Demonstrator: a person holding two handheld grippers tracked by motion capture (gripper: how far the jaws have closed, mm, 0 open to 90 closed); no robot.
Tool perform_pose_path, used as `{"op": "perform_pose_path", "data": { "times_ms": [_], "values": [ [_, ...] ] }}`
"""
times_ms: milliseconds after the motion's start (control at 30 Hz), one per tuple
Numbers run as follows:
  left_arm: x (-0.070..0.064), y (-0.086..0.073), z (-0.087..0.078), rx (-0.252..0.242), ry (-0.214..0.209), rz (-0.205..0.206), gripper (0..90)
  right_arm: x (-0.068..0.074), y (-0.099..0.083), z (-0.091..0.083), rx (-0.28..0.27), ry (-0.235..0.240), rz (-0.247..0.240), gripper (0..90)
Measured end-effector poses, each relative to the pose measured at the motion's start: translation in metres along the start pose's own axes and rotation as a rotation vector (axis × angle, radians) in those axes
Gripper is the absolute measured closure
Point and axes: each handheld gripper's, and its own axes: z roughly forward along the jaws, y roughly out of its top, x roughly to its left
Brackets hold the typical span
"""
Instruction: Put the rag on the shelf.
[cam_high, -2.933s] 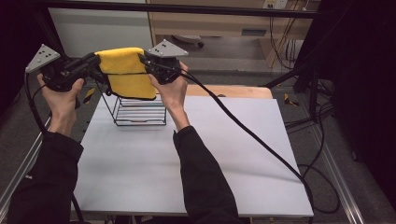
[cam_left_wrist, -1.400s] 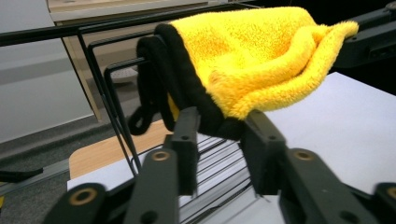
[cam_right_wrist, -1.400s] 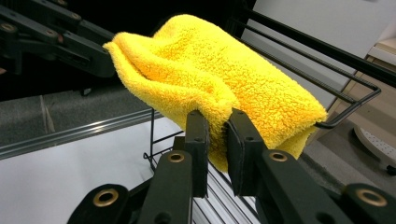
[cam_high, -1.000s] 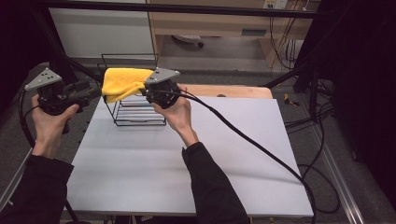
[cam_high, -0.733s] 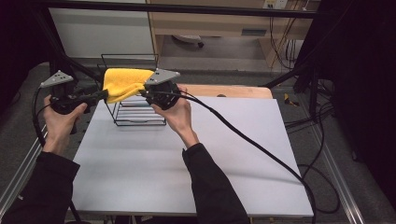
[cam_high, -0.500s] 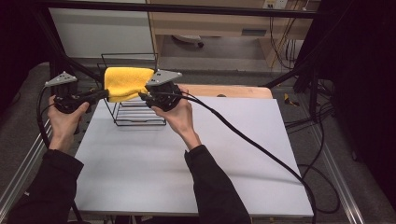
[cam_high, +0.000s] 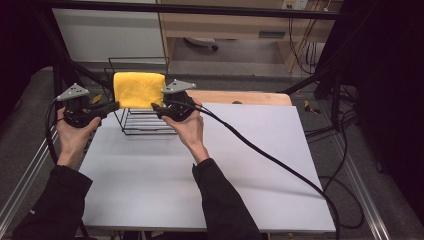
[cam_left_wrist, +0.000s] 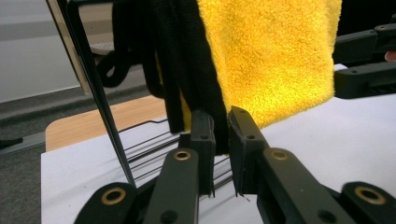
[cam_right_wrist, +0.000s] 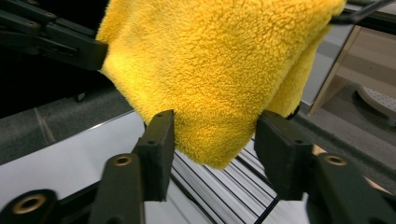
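A yellow towel (cam_high: 139, 90) hangs folded over the top wire of a black wire rack (cam_high: 145, 125) at the table's back left. My left gripper (cam_high: 116, 105) is at the towel's lower left edge. In the left gripper view its jaws (cam_left_wrist: 222, 130) stand almost together, pinching a dark fold of the towel (cam_left_wrist: 275, 60) edge. My right gripper (cam_high: 155, 106) is at the towel's lower right corner. In the right gripper view it (cam_right_wrist: 217, 121) is wide open, and the towel (cam_right_wrist: 210, 79) corner hangs between its pads without touching them.
The rack's floor wires (cam_right_wrist: 224, 186) lie just under the right jaws. The white table (cam_high: 200, 165) stretches toward the front and right. A wooden board (cam_high: 240, 97) lies behind it. The right gripper's cable (cam_high: 260, 150) crosses the table. Black frame posts (cam_high: 60, 65) stand at the left.
The towel was first held up by both grippers and now hangs on the rack. The left gripper drew away leftward, then came back to the towel's left edge. The right gripper stayed by it.
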Motion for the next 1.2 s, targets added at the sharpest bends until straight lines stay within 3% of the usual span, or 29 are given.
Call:
{"op": "perform_pose_path", "data": {
  "times_ms": [133, 367, 667, 867, 1200],
  "values": [
    [0.001, -0.005, 0.002, -0.008, 0.01, 0.001, 80.5, -0.002, -0.005, 0.003, -0.003, -0.021, 0.009, 80.2],
    [-0.001, -0.004, 0.009, -0.005, 0.054, 0.011, 76.9, -0.008, -0.008, 0.006, -0.01, -0.028, 0.04, 82.9],
    [0.002, -0.012, -0.002, 0.002, 0.07, 0.021, 52.4, -0.008, -0.007, -0.013, -0.026, 0.02, 0.018, 62.9],
    [-0.005, -0.024, -0.005, 0.029, 0.053, 0.039, 40.0, -0.012, -0.01, -0.032, -0.009, 0.058, 0.038, 45.7],
    [-0.022, -0.053, 0.002, 0.097, 0.0, 0.065, 25.2, -0.032, -0.038, -0.072, 0.051, 0.031, 0.059, 24.4]
  ]
}}
